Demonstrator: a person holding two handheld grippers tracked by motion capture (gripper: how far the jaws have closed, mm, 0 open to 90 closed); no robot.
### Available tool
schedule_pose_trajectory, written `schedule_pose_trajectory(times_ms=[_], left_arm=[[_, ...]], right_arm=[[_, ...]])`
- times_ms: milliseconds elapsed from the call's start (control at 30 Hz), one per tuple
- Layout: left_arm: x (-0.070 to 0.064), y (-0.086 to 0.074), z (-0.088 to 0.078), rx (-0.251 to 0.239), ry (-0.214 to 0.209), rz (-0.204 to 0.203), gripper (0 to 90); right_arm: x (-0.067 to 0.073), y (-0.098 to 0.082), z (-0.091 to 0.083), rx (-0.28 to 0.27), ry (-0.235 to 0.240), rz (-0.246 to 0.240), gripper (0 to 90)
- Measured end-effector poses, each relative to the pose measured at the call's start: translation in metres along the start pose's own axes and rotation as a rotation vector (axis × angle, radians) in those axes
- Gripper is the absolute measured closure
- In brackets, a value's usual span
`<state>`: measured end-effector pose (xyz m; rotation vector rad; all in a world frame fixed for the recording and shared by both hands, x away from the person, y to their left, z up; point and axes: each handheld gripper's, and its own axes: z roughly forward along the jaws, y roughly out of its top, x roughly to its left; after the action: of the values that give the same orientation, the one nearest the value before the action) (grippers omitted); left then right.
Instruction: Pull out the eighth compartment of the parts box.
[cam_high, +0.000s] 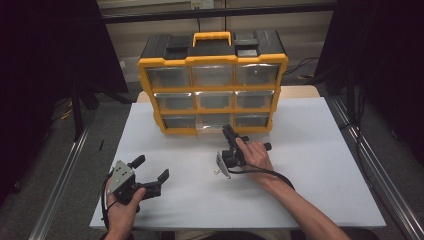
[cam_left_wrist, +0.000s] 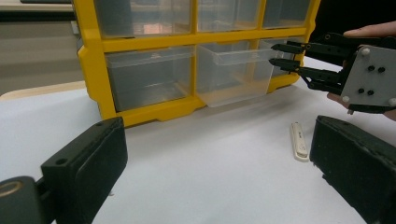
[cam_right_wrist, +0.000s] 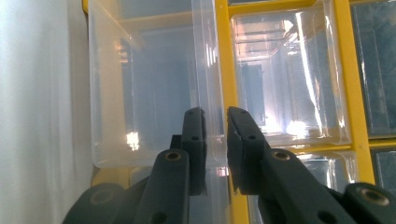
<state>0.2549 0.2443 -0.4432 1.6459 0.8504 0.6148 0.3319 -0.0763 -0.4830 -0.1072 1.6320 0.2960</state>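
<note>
A yellow organiser (cam_high: 212, 60) with clear drawers stands at the back of the white table (cam_high: 320, 170). Its bottom middle drawer (cam_high: 213, 123) is pulled partway out. My right gripper (cam_high: 228, 129) is turned on its side and shut on the front rim of this drawer (cam_right_wrist: 154, 93), the clear plastic wall caught between its jaws (cam_right_wrist: 216, 114). From the left gripper view the same grip shows at the drawer's (cam_left_wrist: 233, 74) right top corner, where the right gripper (cam_left_wrist: 273, 54) bites. My left gripper (cam_high: 152, 168) rests low at the front left, open and holding nothing (cam_left_wrist: 217, 135).
A small flat white piece (cam_left_wrist: 299, 141) lies on the table beside the right hand. The organiser's yellow frame (cam_left_wrist: 140, 43) holds the other drawers pushed in. Metal rails run along both sides of the table, with dark floor beyond.
</note>
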Motion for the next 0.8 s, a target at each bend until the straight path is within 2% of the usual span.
schedule_pose_trajectory(times_ms=[133,567,800], left_arm=[[0.000,0.001,-0.001,-0.002,0.011,0.003,4.2],[0.000,0.001,-0.001,-0.013,0.001,-0.004,4.2],[-0.001,0.000,-0.001,0.000,0.007,-0.003,4.2]], right_arm=[[-0.002,0.000,-0.002,-0.007,0.009,-0.005,78.7],[-0.002,-0.001,-0.007,-0.025,0.018,-0.018,78.6],[-0.002,-0.002,-0.012,-0.029,0.022,-0.016,78.6]])
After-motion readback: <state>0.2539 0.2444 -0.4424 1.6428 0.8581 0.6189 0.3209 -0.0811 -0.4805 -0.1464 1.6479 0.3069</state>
